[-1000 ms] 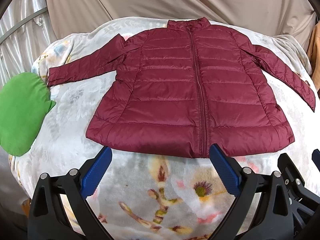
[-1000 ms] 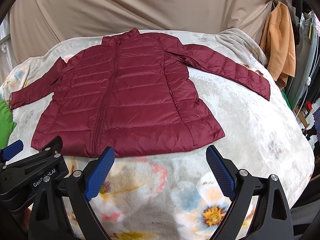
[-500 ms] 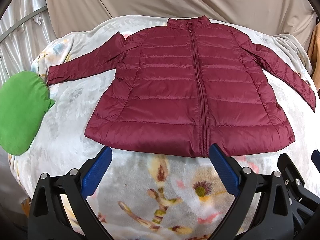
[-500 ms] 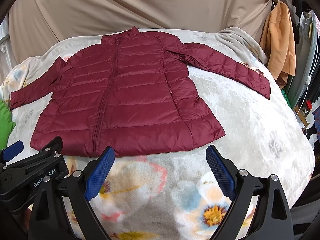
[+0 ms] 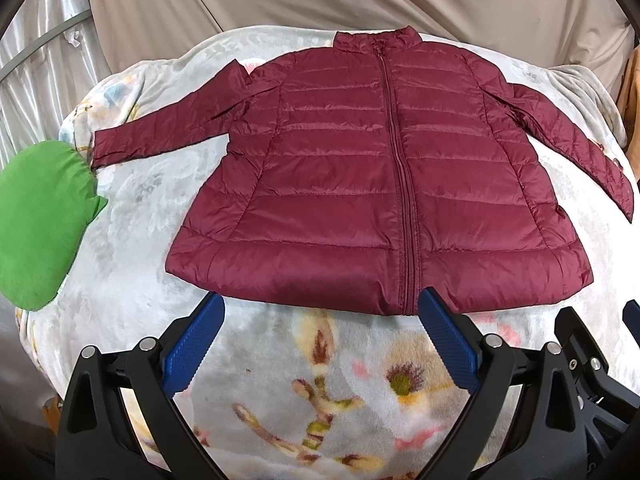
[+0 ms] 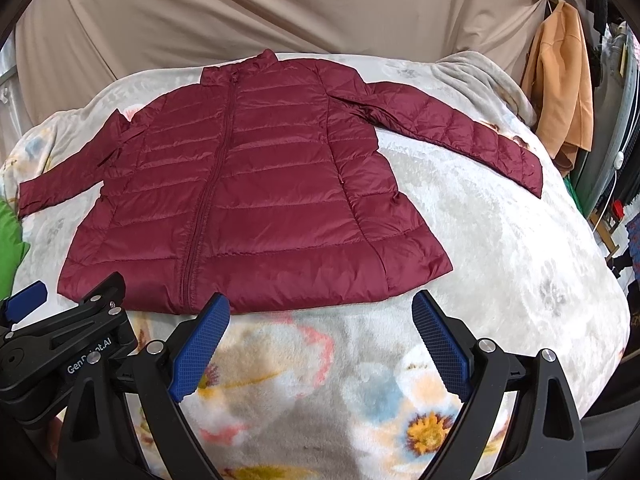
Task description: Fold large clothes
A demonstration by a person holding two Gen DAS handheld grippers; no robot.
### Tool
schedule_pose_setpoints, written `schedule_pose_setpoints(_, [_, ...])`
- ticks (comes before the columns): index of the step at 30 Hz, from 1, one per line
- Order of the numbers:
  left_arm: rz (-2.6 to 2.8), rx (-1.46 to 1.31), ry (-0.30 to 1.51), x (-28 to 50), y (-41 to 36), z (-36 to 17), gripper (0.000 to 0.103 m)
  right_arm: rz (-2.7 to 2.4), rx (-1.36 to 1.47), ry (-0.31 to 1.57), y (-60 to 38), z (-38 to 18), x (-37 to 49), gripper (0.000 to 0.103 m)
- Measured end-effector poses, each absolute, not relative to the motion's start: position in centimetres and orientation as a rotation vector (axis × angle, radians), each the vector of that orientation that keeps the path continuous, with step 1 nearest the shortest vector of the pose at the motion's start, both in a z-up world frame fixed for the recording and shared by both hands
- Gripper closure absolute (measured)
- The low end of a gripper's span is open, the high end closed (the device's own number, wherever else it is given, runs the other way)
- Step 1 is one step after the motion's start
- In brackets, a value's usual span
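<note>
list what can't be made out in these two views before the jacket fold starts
- Back of the maroon jacket: hidden in both views, it lies front up on the floral blanket.
- Green cloth: right wrist view, cut off by the image edge.
- Orange garment: left wrist view shows only a sliver at the edge.

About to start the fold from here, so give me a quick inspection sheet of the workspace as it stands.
Surface: floral blanket over a rounded bed, soft and uneven.
Job's things: maroon puffer jacket lying flat, front up, zipped, both sleeves spread out, hem nearest the grippers.
Clutter: green cloth at the left edge, beside the left sleeve cuff.
Grippers: left gripper open, holding nothing, just short of the hem; right gripper likewise open, holding nothing.
Cables: thin white cord hanging off to the right, clear of the bed.
Surroundings: beige curtain behind; orange garment hanging right.
</note>
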State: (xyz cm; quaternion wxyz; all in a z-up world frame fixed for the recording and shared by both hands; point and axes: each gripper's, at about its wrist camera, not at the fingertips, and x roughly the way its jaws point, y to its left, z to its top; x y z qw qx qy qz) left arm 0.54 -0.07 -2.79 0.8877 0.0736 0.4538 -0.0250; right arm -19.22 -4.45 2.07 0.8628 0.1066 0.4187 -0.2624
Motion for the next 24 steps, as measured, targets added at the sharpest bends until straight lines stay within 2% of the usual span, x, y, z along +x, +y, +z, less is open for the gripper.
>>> schedule_pose_setpoints(4, [-0.045, 0.111, 0.962, 1.8, 0.6, -3.0, 0.007, -0.532, 0.273, 0.909, -6.8, 0.7, -18.9, 0.012])
schedule_pose_setpoints(7, [0.002, 0.058, 0.964, 3.8, 2.3, -2.8, 0.007, -0.611, 0.358, 0.888, -12.3, 0.2, -20.0, 0.012])
schedule_pose_setpoints(18, [0.122, -0.103, 0.924, 13.2, 6.4, -4.1, 0.006, -0.998, 0.54, 0.701, -41.7, -1.3, -22.7, 0.012])
schedule_pose_setpoints(24, [0.17, -0.135, 0.902, 17.0, 6.5, -5.5, 0.007, -1.049, 0.74, 0.619, -51.7, -4.5, -22.8, 0.012])
